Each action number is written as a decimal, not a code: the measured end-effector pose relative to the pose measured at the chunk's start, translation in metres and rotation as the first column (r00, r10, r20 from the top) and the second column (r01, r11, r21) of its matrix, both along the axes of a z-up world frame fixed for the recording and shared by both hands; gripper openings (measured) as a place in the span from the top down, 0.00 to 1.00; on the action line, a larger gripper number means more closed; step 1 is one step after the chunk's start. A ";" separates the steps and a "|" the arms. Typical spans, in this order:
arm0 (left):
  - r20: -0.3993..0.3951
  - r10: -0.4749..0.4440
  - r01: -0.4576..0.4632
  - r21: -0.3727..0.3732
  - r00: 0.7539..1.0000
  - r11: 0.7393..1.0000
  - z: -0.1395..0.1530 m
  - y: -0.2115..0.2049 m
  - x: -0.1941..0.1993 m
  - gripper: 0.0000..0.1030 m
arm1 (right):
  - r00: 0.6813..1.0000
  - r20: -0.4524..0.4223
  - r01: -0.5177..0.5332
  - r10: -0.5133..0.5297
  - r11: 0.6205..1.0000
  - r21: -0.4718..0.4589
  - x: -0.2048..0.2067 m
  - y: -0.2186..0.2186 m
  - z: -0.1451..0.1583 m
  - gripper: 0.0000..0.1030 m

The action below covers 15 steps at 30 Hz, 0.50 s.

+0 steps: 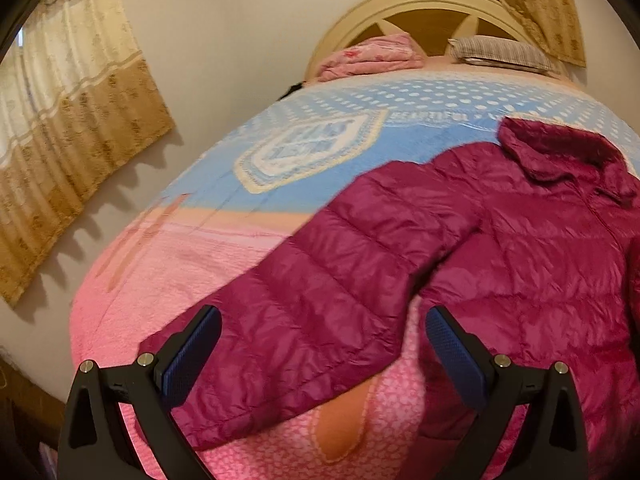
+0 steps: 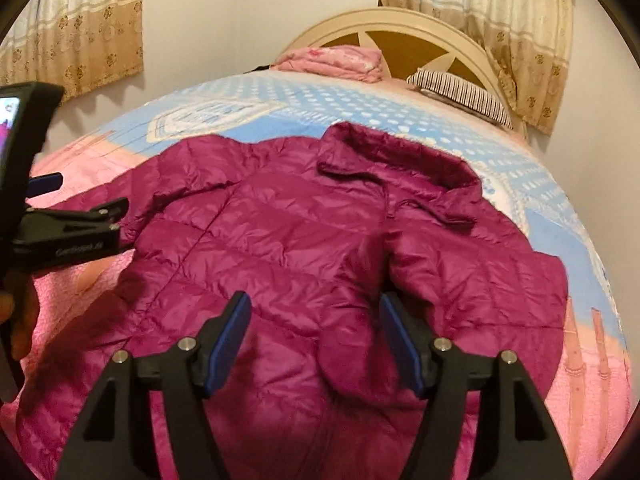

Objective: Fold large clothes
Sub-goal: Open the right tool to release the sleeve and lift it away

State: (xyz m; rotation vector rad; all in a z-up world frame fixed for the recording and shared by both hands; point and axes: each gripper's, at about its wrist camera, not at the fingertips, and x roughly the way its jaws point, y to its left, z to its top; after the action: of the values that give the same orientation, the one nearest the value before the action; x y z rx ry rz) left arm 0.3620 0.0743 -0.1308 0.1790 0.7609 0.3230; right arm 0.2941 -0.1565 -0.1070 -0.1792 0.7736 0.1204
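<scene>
Magenta quilted puffer jacket (image 2: 280, 240) lies front-up on the bed's pink-and-blue printed blanket (image 1: 160, 264), its collar (image 2: 396, 164) toward the cream arched headboard (image 2: 384, 24) and its hem toward the cameras. One sleeve (image 1: 312, 300) stretches out flat from the jacket's body toward the bed's near edge; the opposite sleeve (image 2: 460, 272) is already laid over the jacket's front, its cuff near the middle. The left gripper (image 1: 322, 344) hovers over the outstretched sleeve with its blue-padded fingers (image 1: 192, 352) spread wide and holding nothing. The right gripper (image 2: 316, 340) hangs above the folded sleeve's cuff, fingers likewise apart, with no cloth pinched between them. My judgement is that the outstretched sleeve is next to be folded in, and the slick, puffy shell is the main hazard: a shallow pinch could catch only the outer layer and slide off partway, dropping the sleeve crooked. The padding may also spring back, so the sleeve already folded could creep off the jacket's front if the body is tugged. Pulling hard on the sleeve might drag the whole jacket across the blanket and skew it away from the headboard line.
</scene>
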 end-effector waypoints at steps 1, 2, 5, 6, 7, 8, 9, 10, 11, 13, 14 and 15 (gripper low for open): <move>-0.001 0.005 -0.005 -0.012 1.000 1.000 0.001 0.002 0.001 0.01 | 1.000 -0.002 -0.011 0.011 1.000 0.007 -0.001 0.001 0.001 0.33; -0.002 0.009 -0.009 -0.013 1.000 1.000 0.002 0.003 0.001 0.01 | 1.000 -0.003 -0.020 0.020 1.000 -0.002 -0.001 0.005 0.001 0.33; 0.005 0.014 -0.014 0.000 1.000 1.000 0.003 0.003 -0.004 0.01 | 0.999 0.001 -0.041 0.041 0.999 -0.013 -0.003 0.014 -0.001 0.33; 0.008 0.012 -0.012 0.008 1.000 1.000 0.003 0.002 -0.006 0.01 | 0.999 -0.002 -0.044 0.044 0.999 -0.011 -0.002 0.016 -0.002 0.33; 0.007 0.008 -0.008 0.015 1.000 1.000 0.003 0.001 -0.008 0.01 | 0.999 -0.006 -0.045 0.045 0.999 -0.011 -0.001 0.018 -0.005 0.33; 0.006 0.005 -0.006 0.018 1.000 1.000 0.001 0.001 -0.010 0.01 | 0.999 -0.012 -0.046 0.046 0.999 -0.010 0.000 0.020 -0.008 0.33; 0.005 0.004 -0.005 0.019 1.000 1.000 0.000 0.002 -0.012 0.01 | 0.999 -0.016 -0.045 0.045 0.999 -0.009 0.000 0.021 -0.009 0.33; 0.004 0.005 -0.005 0.017 1.000 1.000 -0.001 0.002 -0.013 0.01 | 0.999 -0.020 -0.045 0.045 0.999 -0.007 0.001 0.023 -0.011 0.33; -0.001 0.005 -0.005 0.013 1.000 1.000 -0.003 0.004 -0.015 0.01 | 0.999 -0.022 -0.047 0.047 0.999 -0.005 0.001 0.024 -0.011 0.33; -0.011 0.014 -0.014 0.006 1.000 1.000 -0.008 0.009 -0.018 0.01 | 0.998 -0.021 -0.053 0.053 0.999 -0.005 -0.001 0.028 -0.010 0.33; -0.015 0.017 -0.017 0.002 1.000 1.000 -0.010 0.010 -0.019 0.01 | 0.998 -0.019 -0.056 0.056 0.998 -0.005 -0.001 0.030 -0.009 0.33; -0.021 0.020 -0.020 0.001 1.000 1.000 -0.012 0.013 -0.020 0.01 | 0.998 -0.016 -0.060 0.060 0.998 -0.006 -0.002 0.032 -0.008 0.33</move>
State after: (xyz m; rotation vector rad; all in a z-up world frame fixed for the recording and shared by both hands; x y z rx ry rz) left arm 0.3419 0.0868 -0.1427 0.1753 0.7835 0.3408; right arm 0.2924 -0.1243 -0.1154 -0.2077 0.7849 0.1765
